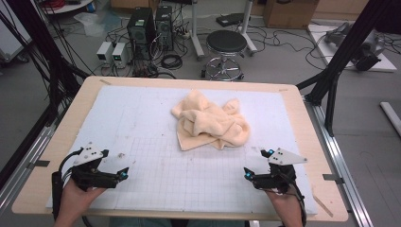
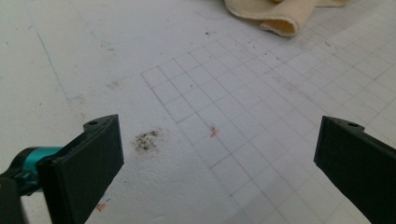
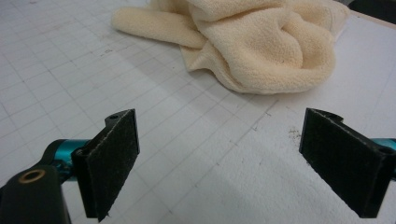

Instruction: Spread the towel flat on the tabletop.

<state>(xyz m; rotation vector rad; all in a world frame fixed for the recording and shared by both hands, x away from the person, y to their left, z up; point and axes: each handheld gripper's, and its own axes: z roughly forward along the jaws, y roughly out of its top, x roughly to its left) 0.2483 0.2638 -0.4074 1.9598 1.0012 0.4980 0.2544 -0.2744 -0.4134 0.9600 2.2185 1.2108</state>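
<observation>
A crumpled cream towel [image 1: 210, 122] lies bunched on the white gridded mat [image 1: 142, 113], a little right of centre. My left gripper [image 1: 116, 163] rests near the front left of the mat, open, with nothing between its jaws. In the left gripper view its jaws [image 2: 219, 140] stand wide apart over bare mat, and a towel corner [image 2: 280, 16] shows far ahead. My right gripper [image 1: 255, 163] sits at the front right, open and holding nothing. In the right gripper view the gripper [image 3: 219, 140] points toward the towel [image 3: 261, 46], which lies a short way ahead.
The mat covers a wooden table [image 1: 309, 142] with black frame posts [image 1: 340, 52] at both sides. A dark smudge [image 2: 147, 140] marks the mat ahead of my left gripper. A stool [image 1: 226, 45] and computer towers [image 1: 142, 26] stand on the floor beyond the table.
</observation>
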